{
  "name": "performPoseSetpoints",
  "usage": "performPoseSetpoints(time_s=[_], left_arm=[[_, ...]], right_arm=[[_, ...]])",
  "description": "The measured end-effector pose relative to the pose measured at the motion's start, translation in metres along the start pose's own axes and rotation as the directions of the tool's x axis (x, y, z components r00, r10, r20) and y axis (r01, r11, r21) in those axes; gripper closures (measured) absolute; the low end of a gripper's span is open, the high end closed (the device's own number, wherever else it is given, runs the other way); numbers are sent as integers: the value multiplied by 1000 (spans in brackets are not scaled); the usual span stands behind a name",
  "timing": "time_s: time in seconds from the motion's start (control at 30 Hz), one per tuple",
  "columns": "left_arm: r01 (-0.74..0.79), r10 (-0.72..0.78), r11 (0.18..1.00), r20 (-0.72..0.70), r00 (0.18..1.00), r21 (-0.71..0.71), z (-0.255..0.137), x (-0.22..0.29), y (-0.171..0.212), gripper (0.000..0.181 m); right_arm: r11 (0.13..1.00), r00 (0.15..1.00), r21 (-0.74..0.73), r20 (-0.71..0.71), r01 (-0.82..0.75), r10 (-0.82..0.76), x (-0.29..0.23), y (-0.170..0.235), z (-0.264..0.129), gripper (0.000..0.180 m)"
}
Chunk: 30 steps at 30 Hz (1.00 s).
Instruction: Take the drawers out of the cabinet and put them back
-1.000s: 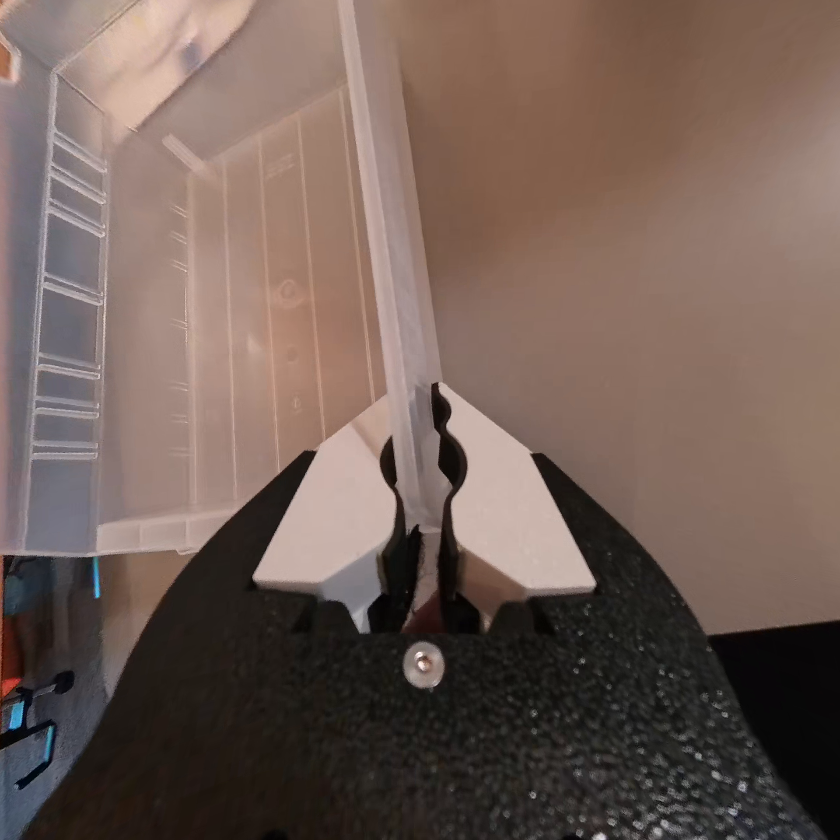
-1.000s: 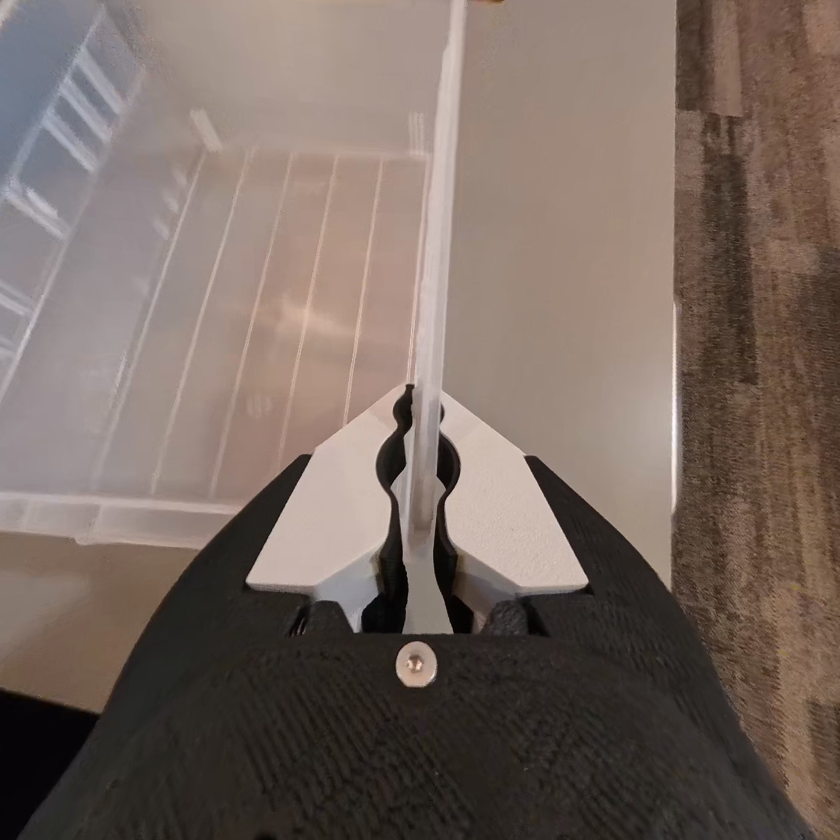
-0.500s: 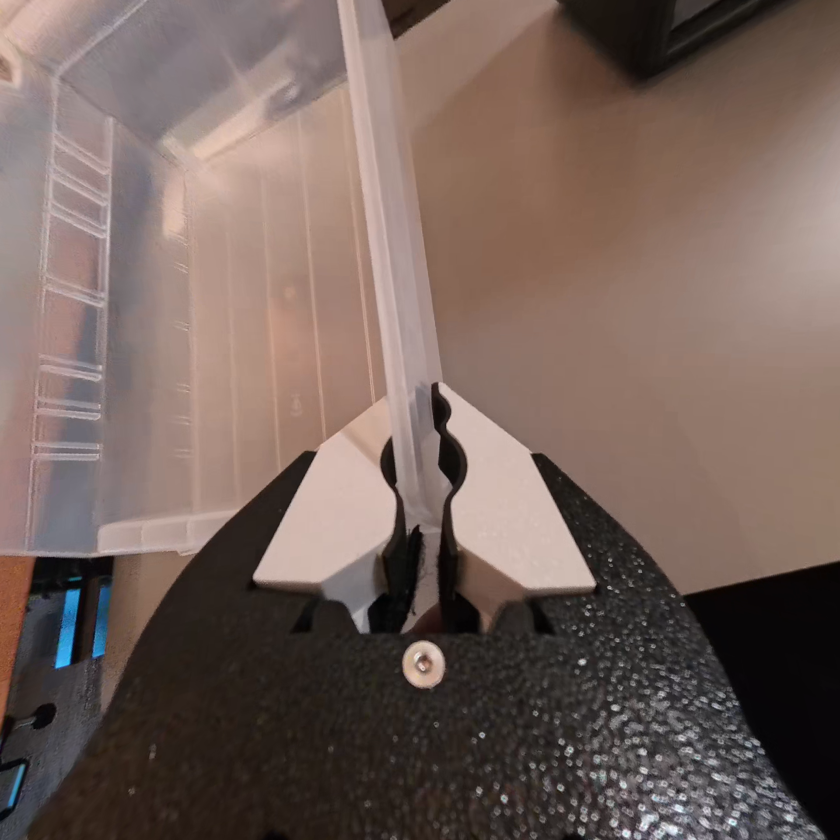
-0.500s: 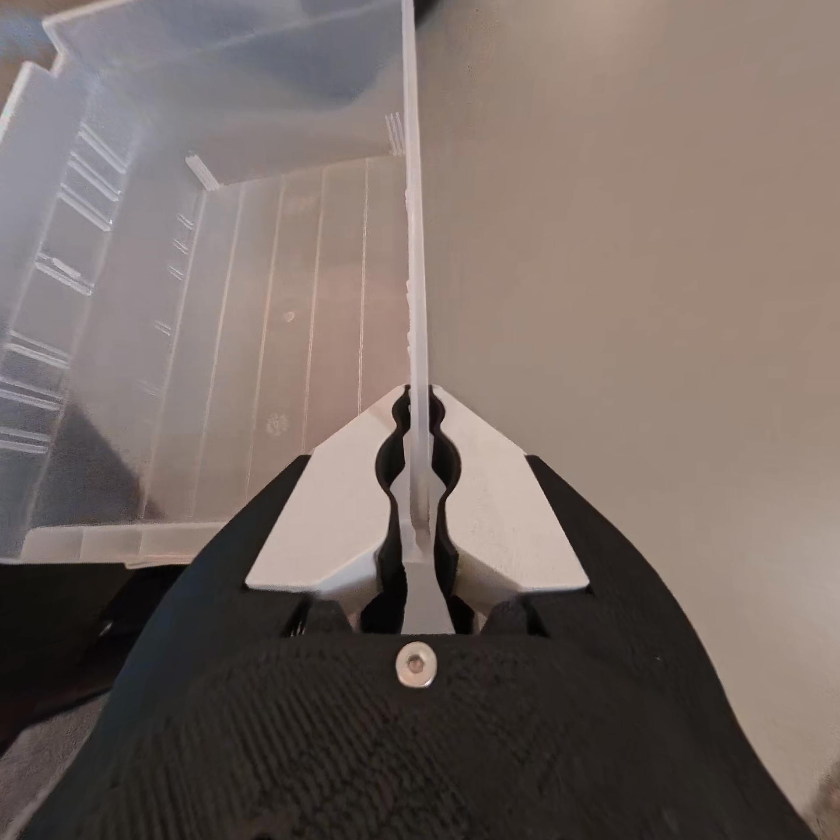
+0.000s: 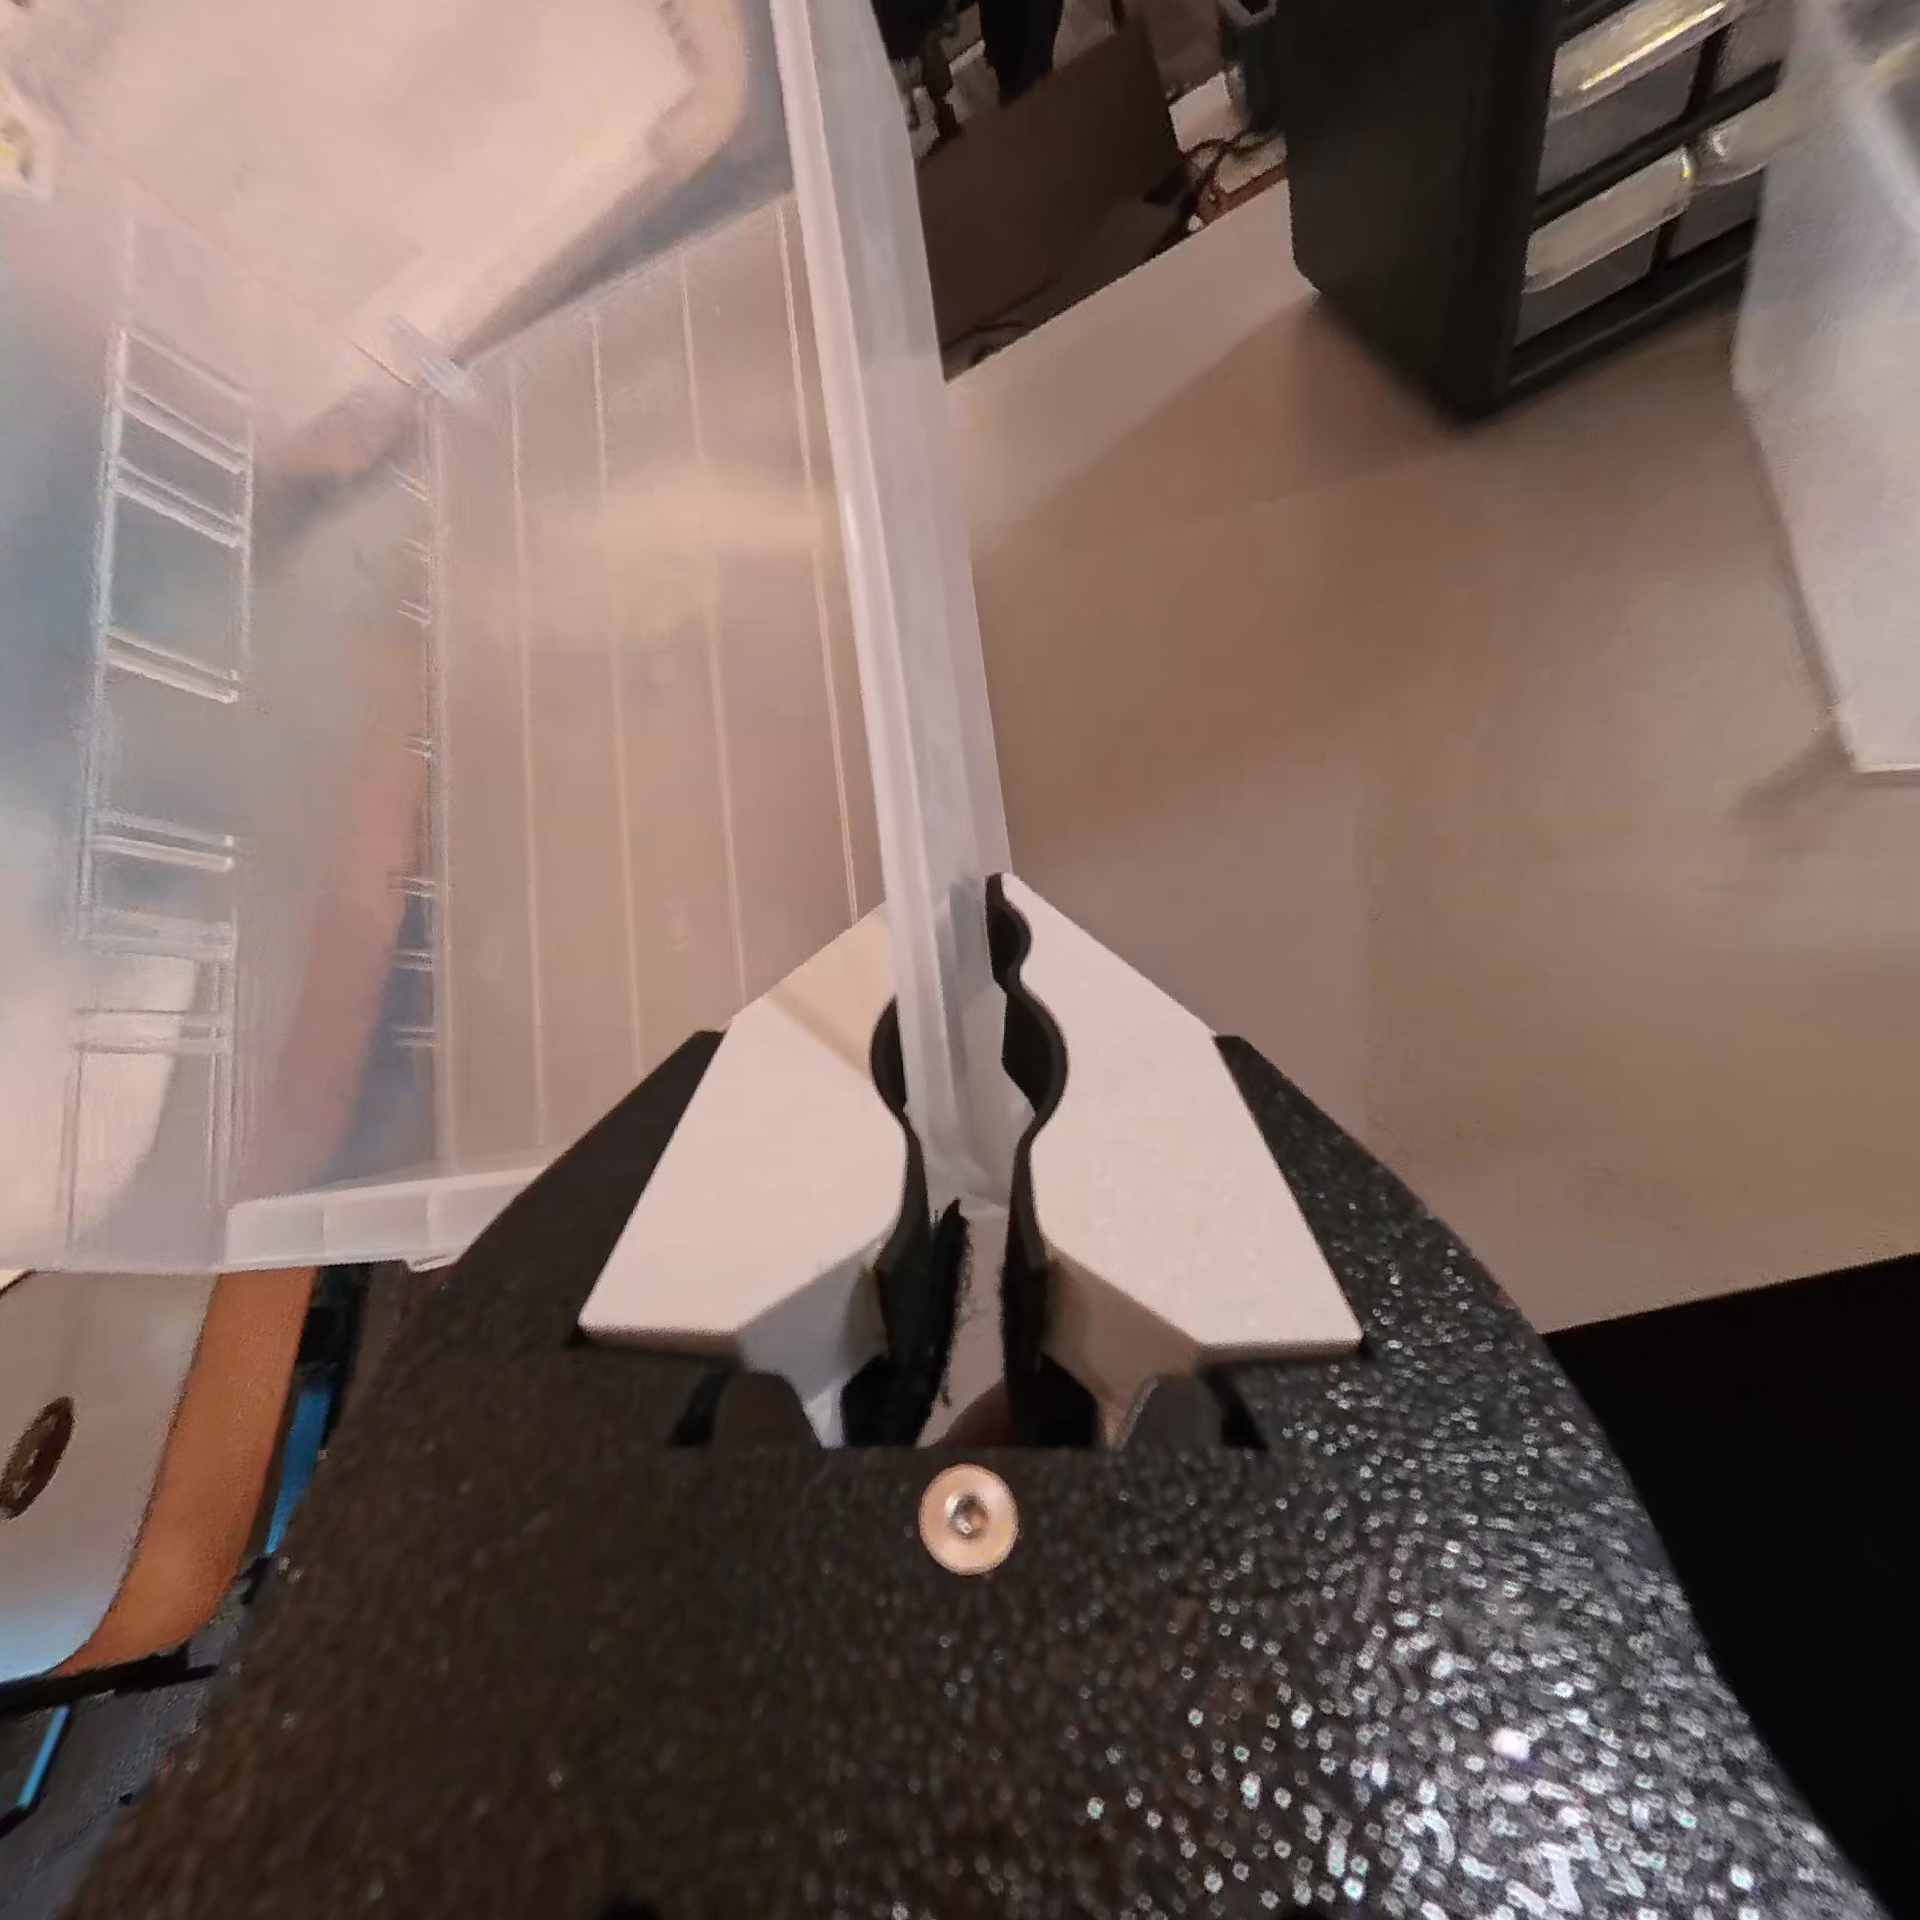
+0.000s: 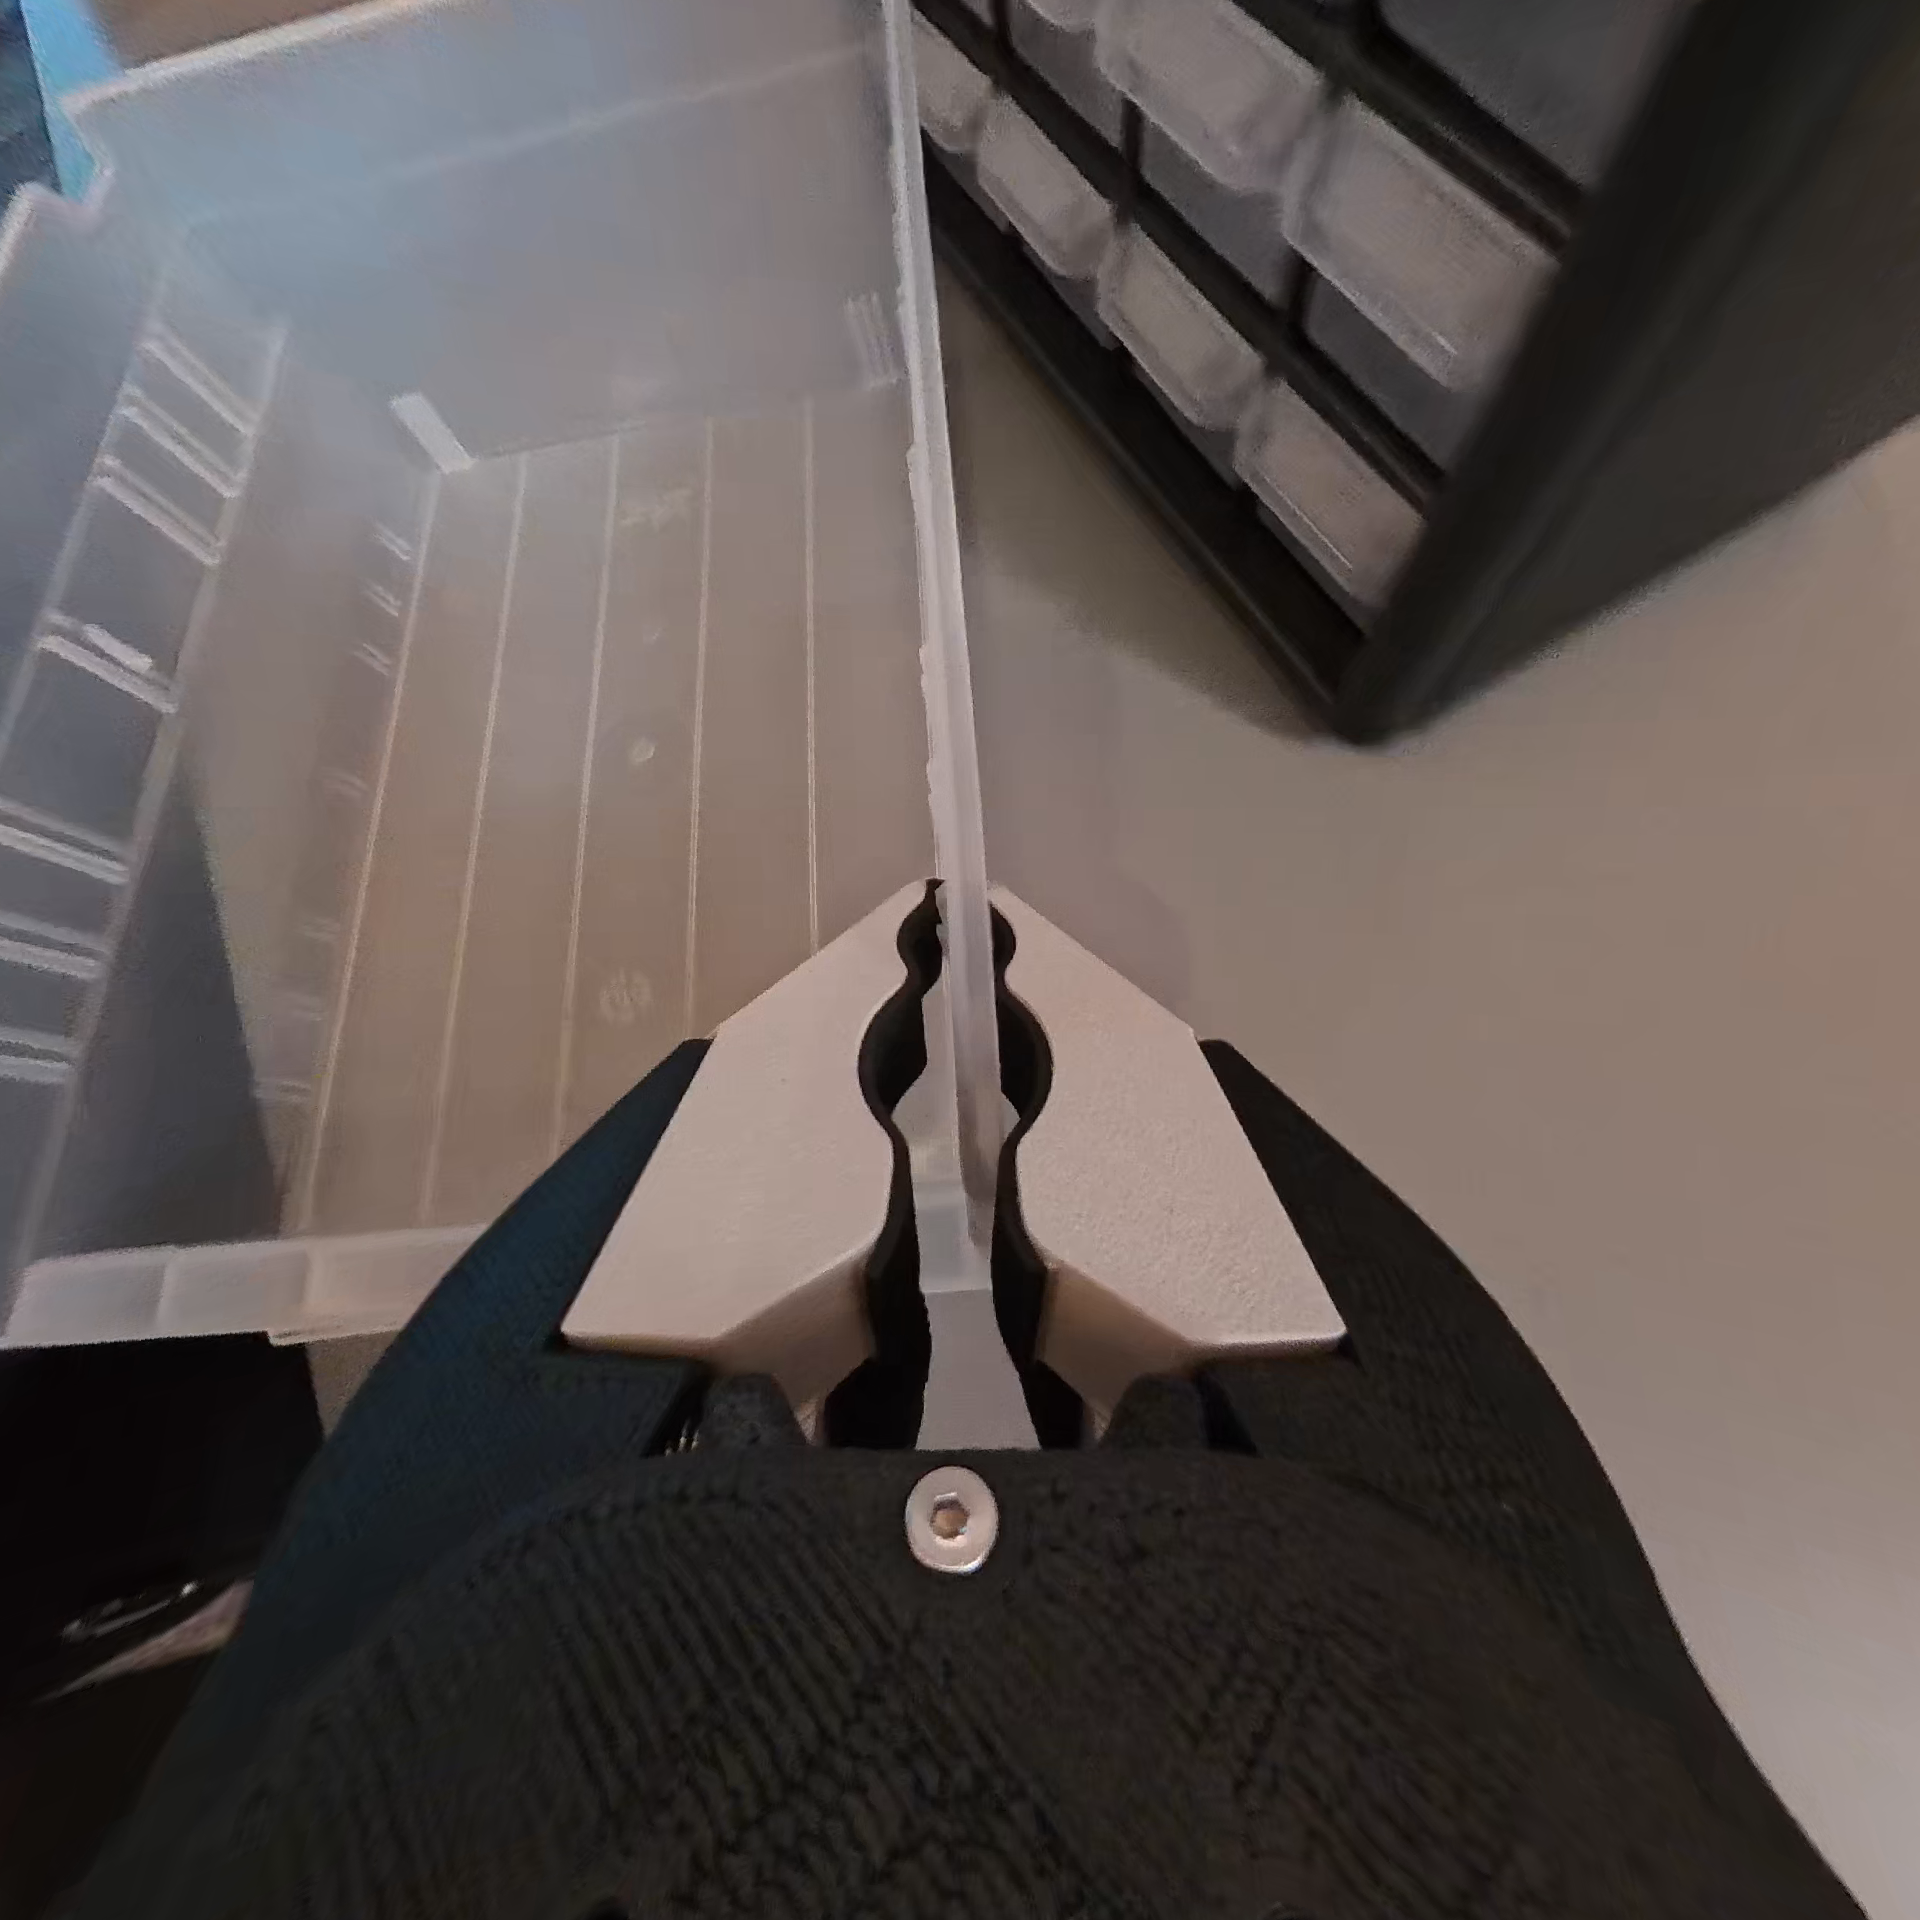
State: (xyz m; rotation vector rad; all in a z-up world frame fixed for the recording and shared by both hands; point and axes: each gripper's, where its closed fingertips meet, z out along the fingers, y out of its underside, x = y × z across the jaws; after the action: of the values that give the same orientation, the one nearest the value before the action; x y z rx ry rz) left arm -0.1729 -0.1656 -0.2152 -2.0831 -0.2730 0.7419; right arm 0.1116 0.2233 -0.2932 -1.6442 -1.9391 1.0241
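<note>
My left gripper (image 5: 961,904) is shut on the side wall of a clear plastic drawer (image 5: 623,727), which it holds in the air to the left of its fingers. My right gripper (image 6: 961,894) is shut on the side wall of a clear drawer (image 6: 623,727) in the same way. Both drawers look empty. The black cabinet (image 6: 1558,364) with several small clear drawers stands on the beige table (image 6: 1558,1039) just ahead and right of the right gripper. The cabinet also shows in the left wrist view (image 5: 1455,208), farther off at the upper right.
A blurred translucent object (image 5: 1849,416) stands at the right edge of the left wrist view, next to the cabinet. The table's near edge (image 5: 1662,1278) borders a dark area. A cardboard box (image 5: 1039,156) and clutter lie beyond the table's far edge.
Both grippers have swung with their drawers still held. The black cabinet has come into both views and is now close in the right wrist view. The floor has left the right wrist view.
</note>
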Motion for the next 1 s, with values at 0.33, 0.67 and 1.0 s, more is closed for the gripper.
performPoseSetpoints(time_s=[0.33,0.67,1.0], left_arm=[[20,-26,997,83,996,69,-29,-31,-7,178],[-2,-6,995,87,996,95,-39,-37,-6,178],[11,-21,995,103,994,100,-39,-40,-2,178]], right_arm=[[998,999,52,-28,26,-24,-83,-92,127,177],[977,981,181,-135,-114,139,-96,-168,214,176],[936,988,326,-30,-135,153,-148,-200,241,158]])
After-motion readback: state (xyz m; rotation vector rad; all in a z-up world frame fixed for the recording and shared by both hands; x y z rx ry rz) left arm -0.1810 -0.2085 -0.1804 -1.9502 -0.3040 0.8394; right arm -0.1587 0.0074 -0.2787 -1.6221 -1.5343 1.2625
